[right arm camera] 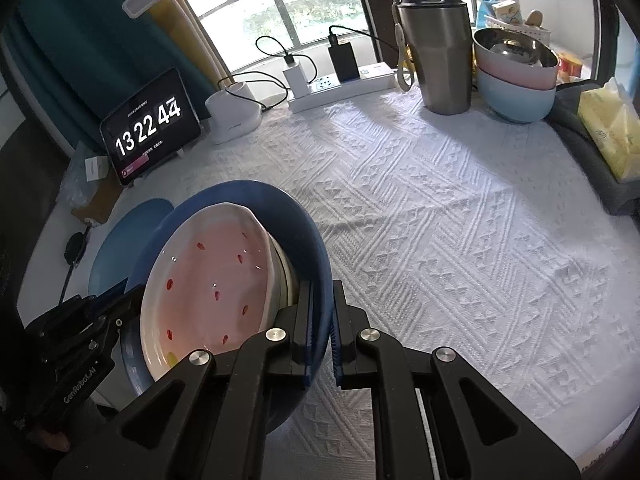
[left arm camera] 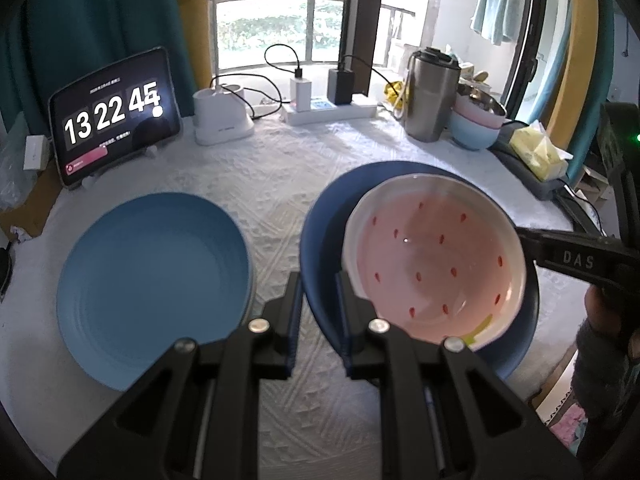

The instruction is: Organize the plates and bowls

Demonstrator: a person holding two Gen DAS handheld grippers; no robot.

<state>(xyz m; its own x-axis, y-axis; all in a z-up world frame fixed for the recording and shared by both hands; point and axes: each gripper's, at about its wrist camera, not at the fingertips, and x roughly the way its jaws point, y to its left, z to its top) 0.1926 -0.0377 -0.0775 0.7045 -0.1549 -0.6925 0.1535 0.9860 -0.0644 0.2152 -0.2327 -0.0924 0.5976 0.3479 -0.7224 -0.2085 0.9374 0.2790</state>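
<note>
Over white cloth (right arm camera: 440, 220), both tools (left (left arm camera: 318, 316), right (right arm camera: 322, 320)) clamp dark blue plate's (right arm camera: 312, 240) rim, nearly closed.

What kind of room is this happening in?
Probably a home, at a table by a balcony window: a white textured tablecloth, a towel hanging outside, and a steel tumbler beside stacked bowls.

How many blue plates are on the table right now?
2: a light blue plate lying flat at left, and a dark blue plate beside it, held under the watermelon bowl. More could be hidden beneath.
</note>
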